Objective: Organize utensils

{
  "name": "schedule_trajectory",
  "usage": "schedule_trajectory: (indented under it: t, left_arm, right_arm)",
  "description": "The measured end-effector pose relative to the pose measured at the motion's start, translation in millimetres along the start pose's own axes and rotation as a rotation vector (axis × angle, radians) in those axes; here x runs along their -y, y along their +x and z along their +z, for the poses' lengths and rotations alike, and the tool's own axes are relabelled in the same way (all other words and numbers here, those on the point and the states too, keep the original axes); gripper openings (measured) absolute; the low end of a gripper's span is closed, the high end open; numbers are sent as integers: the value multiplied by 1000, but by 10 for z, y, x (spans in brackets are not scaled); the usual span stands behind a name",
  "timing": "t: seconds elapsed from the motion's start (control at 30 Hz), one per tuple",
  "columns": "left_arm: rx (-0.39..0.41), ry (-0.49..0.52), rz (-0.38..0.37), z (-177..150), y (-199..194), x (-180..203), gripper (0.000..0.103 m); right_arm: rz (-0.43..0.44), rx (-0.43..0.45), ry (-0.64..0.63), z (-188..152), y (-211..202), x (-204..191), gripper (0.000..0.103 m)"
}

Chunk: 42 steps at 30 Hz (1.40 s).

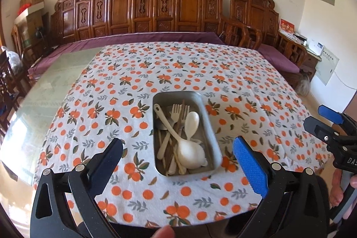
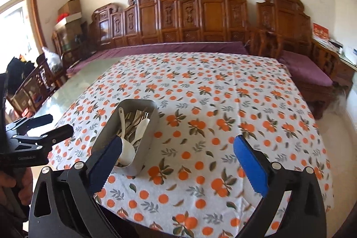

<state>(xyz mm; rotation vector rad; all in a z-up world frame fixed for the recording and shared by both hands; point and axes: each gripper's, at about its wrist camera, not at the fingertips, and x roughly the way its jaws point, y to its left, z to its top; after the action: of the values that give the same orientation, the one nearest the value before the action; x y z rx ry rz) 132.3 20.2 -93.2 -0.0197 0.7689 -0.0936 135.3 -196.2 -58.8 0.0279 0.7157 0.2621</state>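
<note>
Mostly cream plastic spoons, rounded metal tin, both tools wide open, empty

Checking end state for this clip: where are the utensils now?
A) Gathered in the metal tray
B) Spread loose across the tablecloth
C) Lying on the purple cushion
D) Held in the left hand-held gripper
A: the spoons, forks and chopsticks all lie inside the metal tray, and no utensil lies on the tablecloth around it.
</note>
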Motion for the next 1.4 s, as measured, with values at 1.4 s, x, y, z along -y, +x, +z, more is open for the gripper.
schedule_trajectory:
  t: [1.4]
  left_arm:
    - [289,34,25,142,-1565,415,95]
  right_arm:
    - [-71,351,-39,163,-1669,-184,100]
